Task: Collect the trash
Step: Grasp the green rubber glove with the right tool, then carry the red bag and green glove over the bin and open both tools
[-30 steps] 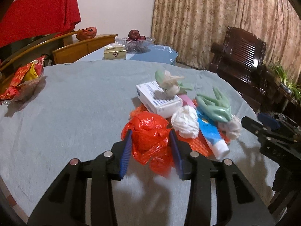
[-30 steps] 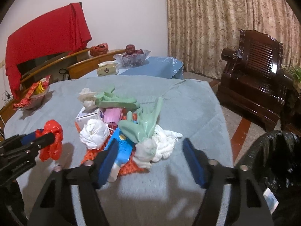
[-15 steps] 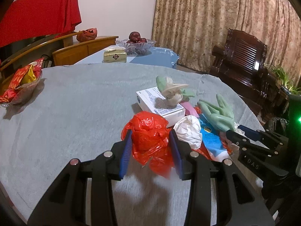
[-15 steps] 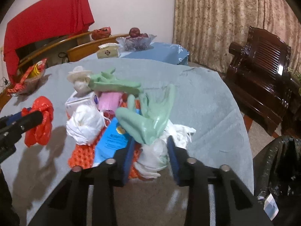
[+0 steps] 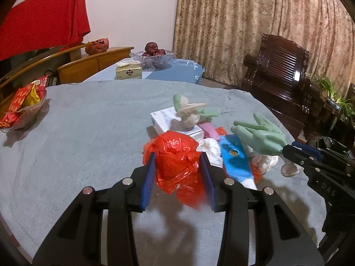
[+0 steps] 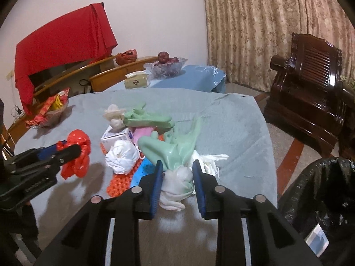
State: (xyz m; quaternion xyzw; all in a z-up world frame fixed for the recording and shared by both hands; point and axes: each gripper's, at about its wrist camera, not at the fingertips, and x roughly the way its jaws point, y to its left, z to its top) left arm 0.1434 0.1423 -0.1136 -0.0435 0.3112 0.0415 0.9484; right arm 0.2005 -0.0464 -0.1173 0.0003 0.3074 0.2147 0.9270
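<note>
Pads of right hand-held gripper [image 6: 177, 184], just closing, clamp green glove [image 6: 170, 150]; left hand-held gripper [image 5: 178, 173] clamps red bag [image 5: 175, 155].

Each black claw [image 5: 178, 177] has blue ribbed pads and silver bolts.

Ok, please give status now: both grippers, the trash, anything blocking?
Left gripper shut on red plastic bag. Right gripper, jaws just closing, shut on green glove. Black bin bag open at right, path clear.

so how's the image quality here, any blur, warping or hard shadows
Left wrist view: sharp, fisheye bends the table edge, dark corner vignette, soft shadow under the red bag. Right wrist view: slightly smeared near the right gripper and green glove; curtains lean.
</note>
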